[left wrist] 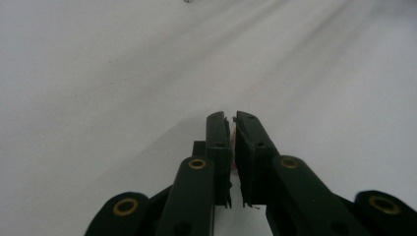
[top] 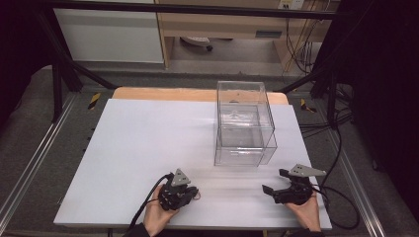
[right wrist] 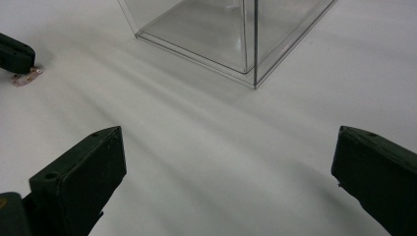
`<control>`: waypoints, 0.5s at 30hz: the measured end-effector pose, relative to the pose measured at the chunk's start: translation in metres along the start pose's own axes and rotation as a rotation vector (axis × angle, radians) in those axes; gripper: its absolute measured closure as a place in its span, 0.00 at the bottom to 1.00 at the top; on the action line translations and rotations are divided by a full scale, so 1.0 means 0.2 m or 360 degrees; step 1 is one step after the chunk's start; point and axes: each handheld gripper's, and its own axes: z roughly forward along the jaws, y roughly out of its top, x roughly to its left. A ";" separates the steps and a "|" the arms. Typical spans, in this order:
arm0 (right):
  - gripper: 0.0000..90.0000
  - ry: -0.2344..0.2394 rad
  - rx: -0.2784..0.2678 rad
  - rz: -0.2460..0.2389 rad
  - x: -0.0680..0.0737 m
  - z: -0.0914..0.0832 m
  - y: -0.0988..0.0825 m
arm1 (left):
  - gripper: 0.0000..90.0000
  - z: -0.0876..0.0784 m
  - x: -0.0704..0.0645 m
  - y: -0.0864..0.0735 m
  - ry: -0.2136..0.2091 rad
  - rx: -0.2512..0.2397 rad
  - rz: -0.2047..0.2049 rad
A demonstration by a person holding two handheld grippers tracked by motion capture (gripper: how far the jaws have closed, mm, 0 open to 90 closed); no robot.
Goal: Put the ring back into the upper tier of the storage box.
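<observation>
Left gripper point(left wrist: 232, 123) — pinched item point(left wrist: 233, 169) indistinct

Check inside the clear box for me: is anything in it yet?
The clear box looks empty: through its walls only the white table shows in the high view and the right gripper view. Glare on its far panels could mask something small or transparent.

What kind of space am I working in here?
Probably a lab recording rig, not a home: a white table inside a black metal frame, loose cables behind, and a clear plastic box as the prop.
</observation>
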 end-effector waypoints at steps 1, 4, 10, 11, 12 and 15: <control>0.01 0.0000 0.0000 -0.0001 0.00 0.00 0.00 | 0.94 0.00 0.00 0.00 0.0003 -0.0003 -0.0005; 0.01 0.0001 0.0000 0.0000 0.00 0.00 0.00 | 0.94 0.00 -0.01 0.00 0.0007 -0.0011 -0.0005; 0.01 0.0000 -0.0003 -0.0002 0.00 0.00 0.00 | 0.95 0.00 -0.01 -0.01 0.0019 -0.0018 -0.0022; 0.01 0.0000 -0.0003 -0.0001 0.00 0.00 0.00 | 0.95 0.00 -0.01 -0.01 0.0017 -0.0020 -0.0028; 0.01 -0.0001 -0.0003 -0.0002 0.00 0.00 0.00 | 0.95 0.00 -0.01 -0.01 0.0017 -0.0020 -0.0031; 0.01 -0.0002 0.0000 0.0000 0.00 0.00 0.00 | 0.96 0.00 -0.01 -0.01 0.0023 -0.0021 -0.0043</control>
